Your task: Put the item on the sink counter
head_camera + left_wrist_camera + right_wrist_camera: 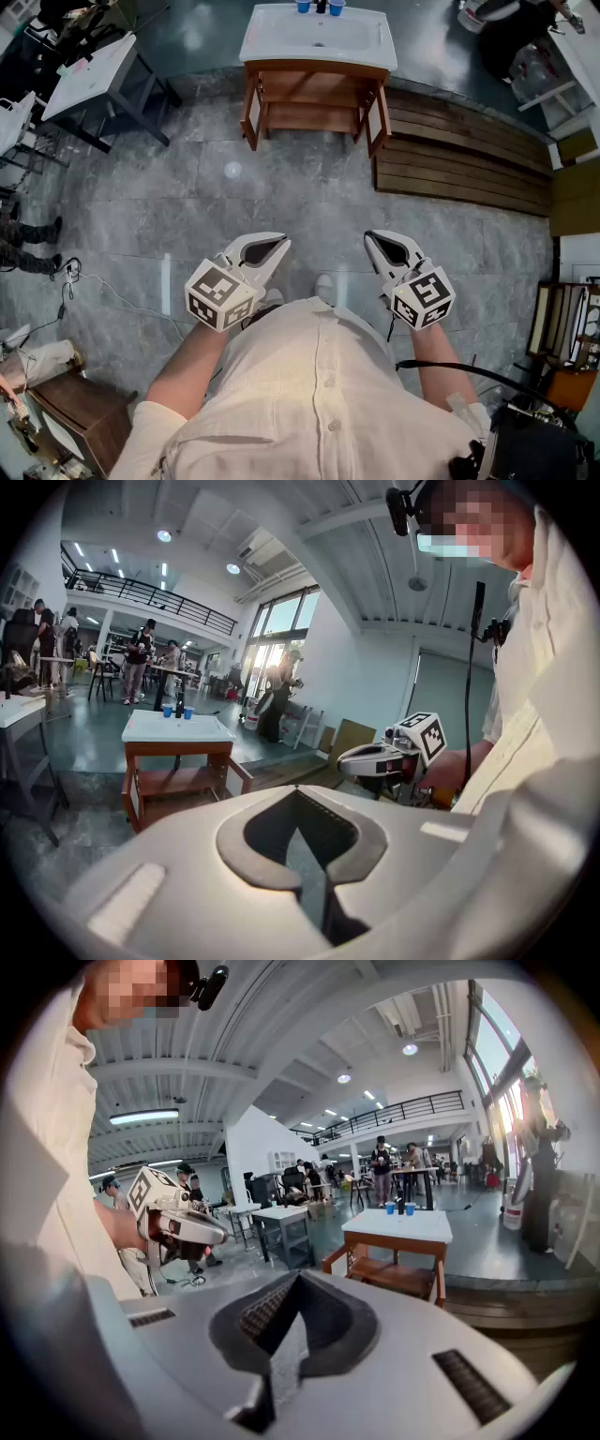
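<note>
Both tongs clenched on nothing: left gripper [279,246] and right gripper [373,238], held at your waist. Task's item in neither, not identifiable in any view. Sink counter [281,42] well ahead, carrying two blue cups [303,6]. If cup is meant: likely light, thin-walled, crushable; pinch wall near rim, gently.

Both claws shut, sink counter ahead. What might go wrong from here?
Left claw and right claw are shut on nothing, and no item shows: nothing to place. Two blue cups stand at the back of the sink counter; a careless placement might knock them. The wooden platform beside it may trip you.
</note>
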The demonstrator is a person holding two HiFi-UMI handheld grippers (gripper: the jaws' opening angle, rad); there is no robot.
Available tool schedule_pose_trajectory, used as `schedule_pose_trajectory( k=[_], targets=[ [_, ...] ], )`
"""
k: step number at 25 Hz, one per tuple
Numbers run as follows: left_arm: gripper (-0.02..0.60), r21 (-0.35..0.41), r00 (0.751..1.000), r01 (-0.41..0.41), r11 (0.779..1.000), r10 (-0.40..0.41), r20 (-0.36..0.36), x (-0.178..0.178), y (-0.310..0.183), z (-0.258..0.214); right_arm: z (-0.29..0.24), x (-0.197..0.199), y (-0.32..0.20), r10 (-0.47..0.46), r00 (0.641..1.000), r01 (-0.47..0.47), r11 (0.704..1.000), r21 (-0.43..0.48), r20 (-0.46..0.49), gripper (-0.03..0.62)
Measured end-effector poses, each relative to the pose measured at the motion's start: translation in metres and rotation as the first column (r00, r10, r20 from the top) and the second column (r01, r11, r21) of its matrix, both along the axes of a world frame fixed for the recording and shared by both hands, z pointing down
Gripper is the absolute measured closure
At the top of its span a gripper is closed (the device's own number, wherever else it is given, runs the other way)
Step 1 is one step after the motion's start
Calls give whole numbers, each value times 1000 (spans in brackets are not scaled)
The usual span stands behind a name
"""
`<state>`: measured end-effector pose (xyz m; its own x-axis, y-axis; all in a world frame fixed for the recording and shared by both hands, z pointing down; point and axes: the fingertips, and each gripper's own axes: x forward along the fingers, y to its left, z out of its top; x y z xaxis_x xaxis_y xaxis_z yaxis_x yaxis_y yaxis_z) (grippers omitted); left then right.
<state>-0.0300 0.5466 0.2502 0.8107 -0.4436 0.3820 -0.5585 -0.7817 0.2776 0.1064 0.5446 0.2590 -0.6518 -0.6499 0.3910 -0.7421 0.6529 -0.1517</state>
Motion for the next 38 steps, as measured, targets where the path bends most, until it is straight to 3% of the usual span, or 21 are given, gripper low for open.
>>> schedule_pose_trajectory(
  k=[9,14,19,21,22,23,31,38],
  targets=[
    [577,-5,999,45,999,-45,26,50,-40,7,23,44,-37,-37,999,38,999,-28,36,591],
    [577,-28,996,83,996,-82,35,46,-64,16,37,46,-63,-43,998,46,997,-58,47,591],
    [575,-47,998,61,997,-61,16,32,-110,33,50,30,-109,-41,999,43,997,-60,25,589],
    [575,-52,999,39,998,-39,3,28,-137,38,54,22,-134,-34,999,34,998,-59,-1,568],
    [574,-54,1000,28,998,-28,-3,25,-153,38,55,18,-150,-25,1000,24,998,-58,-16,506],
    [575,-55,1000,16,998,-17,-6,21,-171,38,55,13,-166,-12,999,10,998,-58,-30,493],
    [575,12,994,-109,994,109,28,-12,-304,31,57,-17,-310,137,986,-142,989,-48,-95,513],
    [577,-44,992,-128,991,128,0,-26,-380,40,66,-12,-410,202,973,-209,976,-55,-116,519]
  ],
)
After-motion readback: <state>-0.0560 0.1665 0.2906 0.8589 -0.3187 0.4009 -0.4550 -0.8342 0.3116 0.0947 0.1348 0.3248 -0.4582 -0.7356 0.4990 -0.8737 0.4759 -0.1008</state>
